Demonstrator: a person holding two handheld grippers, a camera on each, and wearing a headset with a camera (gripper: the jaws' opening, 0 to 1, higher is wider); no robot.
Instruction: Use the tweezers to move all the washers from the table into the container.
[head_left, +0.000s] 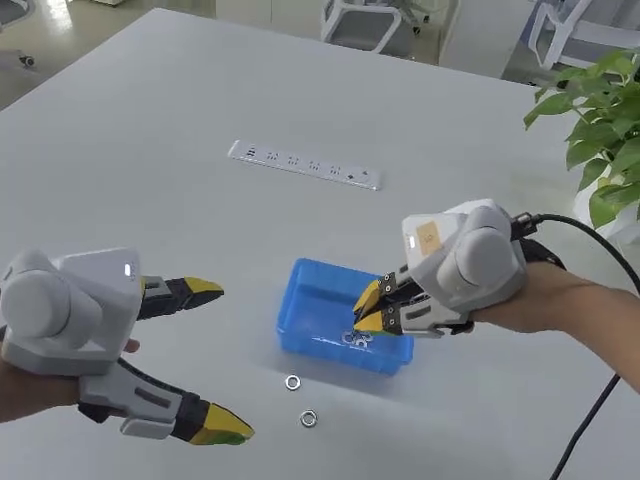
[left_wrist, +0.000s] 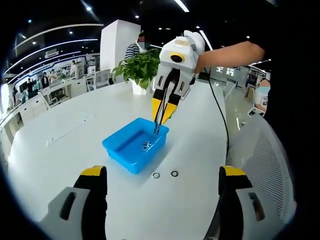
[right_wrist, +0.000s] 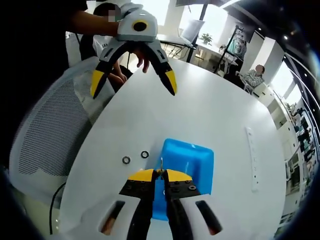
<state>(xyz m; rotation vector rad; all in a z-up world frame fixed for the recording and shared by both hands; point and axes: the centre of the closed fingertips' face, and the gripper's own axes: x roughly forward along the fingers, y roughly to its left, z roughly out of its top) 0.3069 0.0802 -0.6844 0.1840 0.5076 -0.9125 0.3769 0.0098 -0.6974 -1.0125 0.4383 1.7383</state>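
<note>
A pale grey table (head_left: 150, 120) stands in a bright office, with white chairs at its far edge. The right gripper (head_left: 366, 306) has its yellow-tipped jaws pressed together on a pair of thin tweezers (left_wrist: 157, 125), which point down out of its tips. Whether the tweezer ends hold anything is too small to tell. Directly beneath those tips lies the blue container (head_left: 305, 345), with a small cluster of washers (head_left: 357, 338) on its floor just under the tweezers. Outside the container's near wall, between the two grippers, one washer (head_left: 292, 382) lies on the bare table, and a second washer (head_left: 308, 419) lies close beside it, neither touching the container. The left gripper (head_left: 222, 360) hovers over the table with its jaws spread wide and nothing between them; in its own view the two loose washers lie straight ahead, just in front of the container. Beyond the container, well away from both grippers, is a white power strip (head_left: 303, 165). A black cable (head_left: 600, 250) trails back from the right gripper, and a green plant (head_left: 605, 130) stands behind that.
</note>
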